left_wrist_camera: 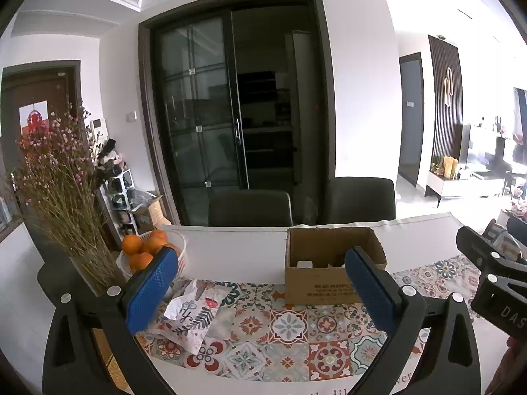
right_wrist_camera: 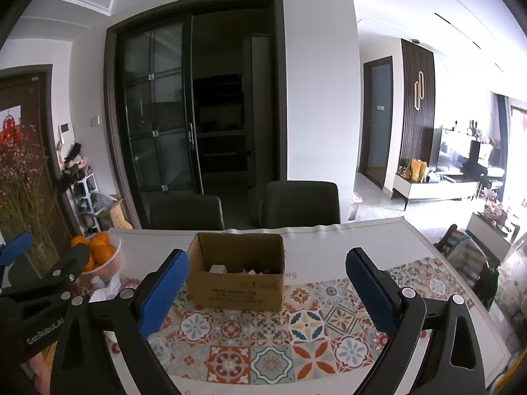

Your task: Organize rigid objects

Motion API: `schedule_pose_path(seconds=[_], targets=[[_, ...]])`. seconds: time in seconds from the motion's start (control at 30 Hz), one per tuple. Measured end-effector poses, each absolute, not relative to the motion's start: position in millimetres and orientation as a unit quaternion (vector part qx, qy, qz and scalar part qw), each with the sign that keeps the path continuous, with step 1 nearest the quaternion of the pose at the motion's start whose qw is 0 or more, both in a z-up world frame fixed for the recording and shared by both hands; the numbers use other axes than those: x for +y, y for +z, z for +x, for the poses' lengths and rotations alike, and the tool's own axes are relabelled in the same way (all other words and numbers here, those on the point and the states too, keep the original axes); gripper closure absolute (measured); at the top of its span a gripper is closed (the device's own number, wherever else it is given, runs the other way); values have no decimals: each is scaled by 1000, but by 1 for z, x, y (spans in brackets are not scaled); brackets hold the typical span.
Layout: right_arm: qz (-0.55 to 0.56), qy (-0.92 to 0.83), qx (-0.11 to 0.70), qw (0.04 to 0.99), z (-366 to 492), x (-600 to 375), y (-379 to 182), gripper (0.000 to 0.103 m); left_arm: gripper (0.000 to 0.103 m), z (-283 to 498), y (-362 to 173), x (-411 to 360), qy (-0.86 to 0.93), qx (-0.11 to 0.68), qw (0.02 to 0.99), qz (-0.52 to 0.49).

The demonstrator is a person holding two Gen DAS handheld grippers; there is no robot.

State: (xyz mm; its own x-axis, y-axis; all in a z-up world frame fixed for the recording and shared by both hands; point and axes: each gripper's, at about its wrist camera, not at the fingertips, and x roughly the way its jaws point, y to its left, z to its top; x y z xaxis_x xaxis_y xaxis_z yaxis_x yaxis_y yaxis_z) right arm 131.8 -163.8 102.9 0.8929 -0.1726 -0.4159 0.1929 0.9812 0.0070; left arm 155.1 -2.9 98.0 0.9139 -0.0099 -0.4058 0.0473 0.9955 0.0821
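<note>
Looking past both grippers, we see a white surface (right_wrist_camera: 378,237) with a patterned tile mat (right_wrist_camera: 273,335) under us. Straight ahead of the right gripper (right_wrist_camera: 266,288), and ahead and slightly right of the left gripper (left_wrist_camera: 260,291), an open cardboard box (right_wrist_camera: 235,276) stands on the mat's far edge; small pale items lie inside, too dim to tell apart. Ahead and left of the left gripper stands a vase of dried flowers (left_wrist_camera: 59,197), then a white basket of oranges (left_wrist_camera: 148,250), then a floral tissue pack (left_wrist_camera: 194,316) lying just beside its left finger. We hold both grippers wide apart, with nothing between their blue pads (left_wrist_camera: 151,289).
</note>
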Motion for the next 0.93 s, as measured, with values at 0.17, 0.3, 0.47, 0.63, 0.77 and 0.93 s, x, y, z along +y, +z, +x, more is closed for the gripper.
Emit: schedule_pose_path(seconds=[0.17, 0.3, 0.47, 0.63, 0.77, 0.93], targets=[[24, -93, 211, 973, 131, -163, 103, 6, 0, 155, 97, -4, -14, 207, 977, 45], [25, -91, 211, 973, 130, -162, 103, 6, 0, 154, 97, -3, -15, 206, 977, 45], [24, -91, 211, 973, 130, -162, 103, 6, 0, 152, 96, -2, -15, 206, 977, 44], [23, -90, 208, 974, 129, -162, 103, 6, 0, 152, 97, -1, -15, 204, 978, 44], [22, -88, 209, 974, 130, -163, 104, 6, 0, 150, 97, -1, -15, 203, 978, 43], [21, -89, 209, 974, 131, -163, 104, 6, 0, 150, 97, -2, -18, 204, 978, 42]])
